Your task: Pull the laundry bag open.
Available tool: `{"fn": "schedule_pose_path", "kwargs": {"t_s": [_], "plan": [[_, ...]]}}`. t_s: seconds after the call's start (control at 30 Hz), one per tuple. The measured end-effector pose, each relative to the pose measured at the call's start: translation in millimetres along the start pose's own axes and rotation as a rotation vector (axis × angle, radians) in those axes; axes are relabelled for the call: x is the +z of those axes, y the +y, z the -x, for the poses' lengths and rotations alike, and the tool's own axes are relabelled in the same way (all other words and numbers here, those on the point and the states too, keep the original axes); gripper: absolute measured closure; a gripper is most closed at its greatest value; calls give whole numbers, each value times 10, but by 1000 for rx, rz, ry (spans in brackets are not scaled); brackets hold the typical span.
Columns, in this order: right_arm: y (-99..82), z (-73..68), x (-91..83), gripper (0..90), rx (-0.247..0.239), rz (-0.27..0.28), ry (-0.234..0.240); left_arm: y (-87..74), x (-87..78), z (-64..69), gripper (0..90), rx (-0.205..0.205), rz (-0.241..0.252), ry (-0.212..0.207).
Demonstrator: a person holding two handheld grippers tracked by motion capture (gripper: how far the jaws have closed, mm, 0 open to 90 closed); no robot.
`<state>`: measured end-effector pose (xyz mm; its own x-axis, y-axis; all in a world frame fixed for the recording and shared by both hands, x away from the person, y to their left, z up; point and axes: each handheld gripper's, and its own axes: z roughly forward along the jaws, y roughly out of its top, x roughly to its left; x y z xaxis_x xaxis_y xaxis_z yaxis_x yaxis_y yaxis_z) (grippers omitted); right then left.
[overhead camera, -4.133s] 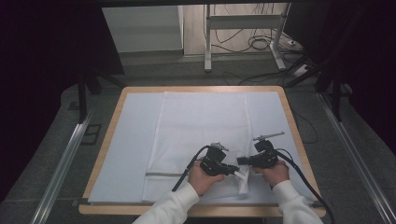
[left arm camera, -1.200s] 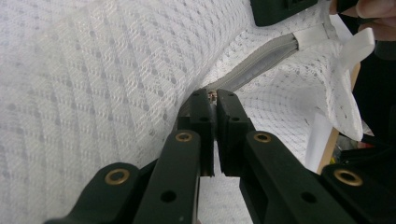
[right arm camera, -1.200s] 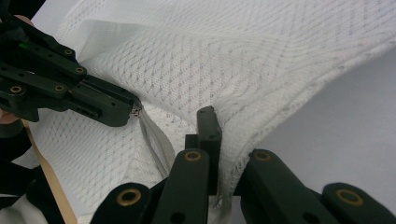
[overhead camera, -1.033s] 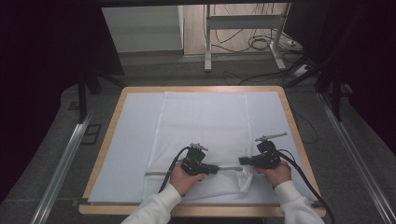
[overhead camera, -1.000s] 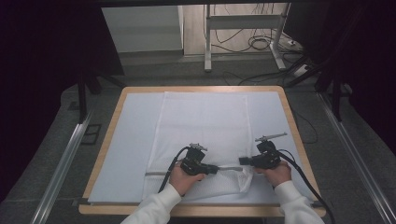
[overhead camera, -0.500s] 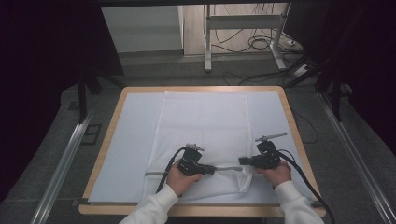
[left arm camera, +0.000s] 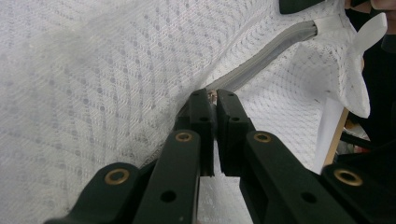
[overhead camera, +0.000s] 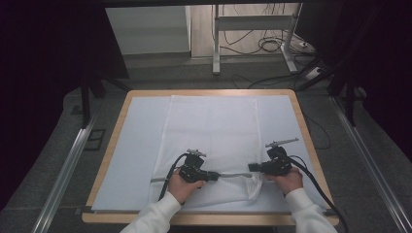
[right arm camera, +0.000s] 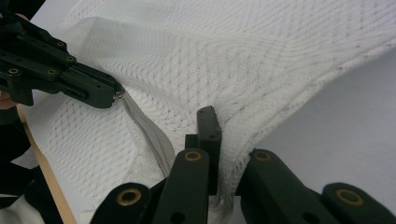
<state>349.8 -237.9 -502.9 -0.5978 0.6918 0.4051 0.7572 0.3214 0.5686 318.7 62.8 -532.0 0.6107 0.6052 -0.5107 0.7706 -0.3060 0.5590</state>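
A white mesh bag point(overhead camera: 214, 131) lies flat on the table, and its grey zipper point(overhead camera: 235, 175) runs along the near edge. My left gripper point(overhead camera: 214, 175) points right, shut on the small metal zipper pull point(left arm camera: 213, 94); the zipper tape point(left arm camera: 266, 51) stretches away from it. My right gripper point(overhead camera: 251, 167) points left and is shut on the bag's edge beside the zipper's end. In the right gripper view the mesh point(right arm camera: 261, 70) is pinched between the jaws of my right gripper point(right arm camera: 223, 133), with the left gripper point(right arm camera: 116, 95) farther off at the other end of the zipper point(right arm camera: 149, 135).
The bag rests on a pale mat point(overhead camera: 141, 145) over a wood-rimmed table point(overhead camera: 115, 127). Behind the table are desk legs point(overhead camera: 215, 43) and loose cables point(overhead camera: 272, 46) on the floor. Metal rails point(overhead camera: 65, 170) run along both sides.
My left gripper has slid left along the bag's near edge with the zipper pull, so more grey zipper shows between the two grippers. The right gripper has stayed put.
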Motion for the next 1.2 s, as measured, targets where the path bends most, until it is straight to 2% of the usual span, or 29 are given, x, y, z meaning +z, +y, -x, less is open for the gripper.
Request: {"fn": "schedule_pose_path", "kwargs": {"t_s": [0.5,0.6,1.2], "plan": [[2,2,-1,891,1,0,-4,-59,-90,-74,870,-17,6,16],[2,6,0,891,1,-2,-5,-78,-109,-96,870,-36,13,15],[-4,1,20,890,-2,-7,-4,-156,-239,-167,870,-45,10,24]]}}
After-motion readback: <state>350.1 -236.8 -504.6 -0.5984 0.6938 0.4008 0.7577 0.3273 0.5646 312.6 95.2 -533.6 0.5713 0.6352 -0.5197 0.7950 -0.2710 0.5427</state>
